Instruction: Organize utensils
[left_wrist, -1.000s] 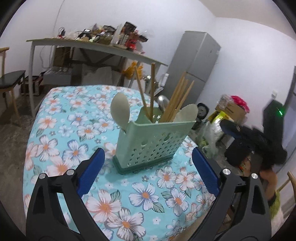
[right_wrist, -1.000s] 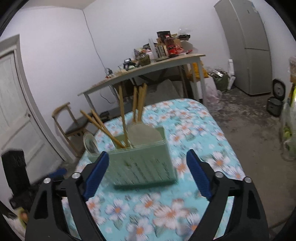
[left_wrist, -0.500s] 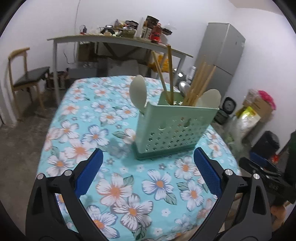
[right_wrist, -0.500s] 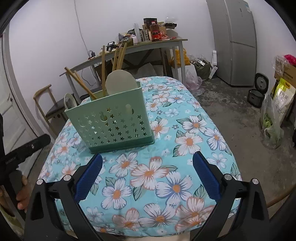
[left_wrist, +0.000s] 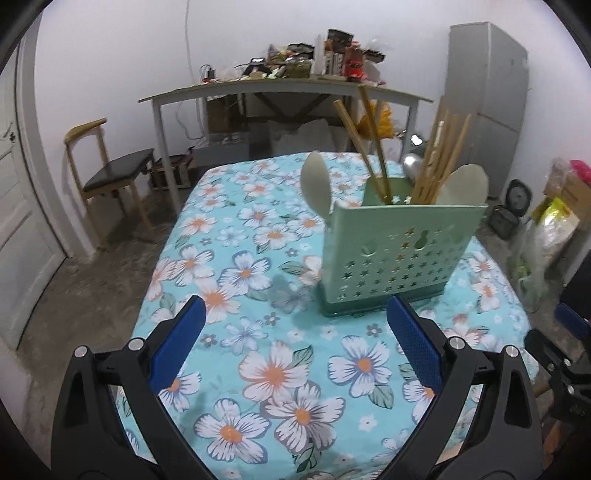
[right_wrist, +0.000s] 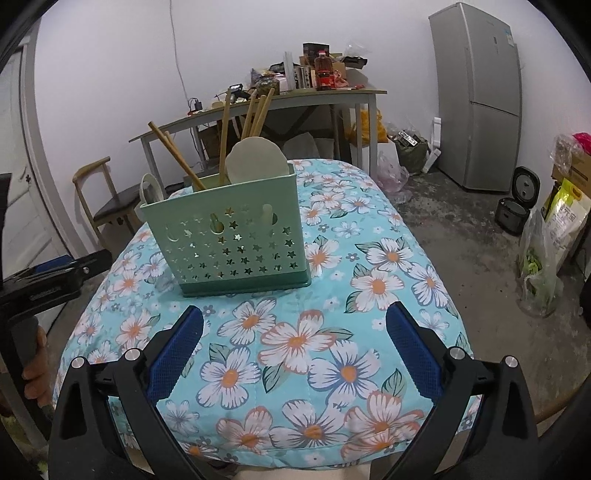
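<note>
Since a second ago my right gripper (right_wrist: 293, 345) has backed off the green utensil holder (right_wrist: 229, 236), which then filled the gap between its jaws in a blur and now stands clear beyond them, upright on the flowered surface (right_wrist: 369, 288); those jaws stand spread wide with nothing between them. My left gripper (left_wrist: 293, 341) has swung round, so the holder has slid from centre to the right of its view, and its jaws are likewise spread and empty. Wooden chopsticks (left_wrist: 373, 147) and two pale spoons (left_wrist: 316, 184) lean out of the holder's top. I judge the holder to be light, stiff, thin plastic, smooth enough to slip and top-heavy with its load, so I would pinch it low across the short sides. For a single chopstick, light and rigid, I would take hold above the holder's rim, near mid-shaft
</note>
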